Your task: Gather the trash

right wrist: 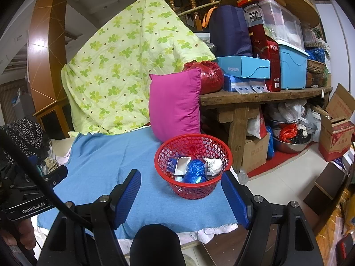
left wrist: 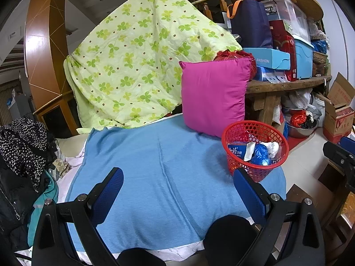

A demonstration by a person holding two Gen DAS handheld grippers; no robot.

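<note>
On blue blanket (right wrist: 99, 155): red basket (right wrist: 193, 188) holding blue wad (right wrist: 195, 170), white wad (right wrist: 214, 165), carton (right wrist: 175, 165); both tools released, empty.

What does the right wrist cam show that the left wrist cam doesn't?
Right wrist only: the cardboard box under the wooden bench, and the left gripper's body at its left edge.
Left wrist only: the teal cloth beside the dark clothes pile.
Both: the red basket with trash on the blue blanket, the pink pillow, and the green quilt. Each camera sees its own jaws open and empty.
</note>
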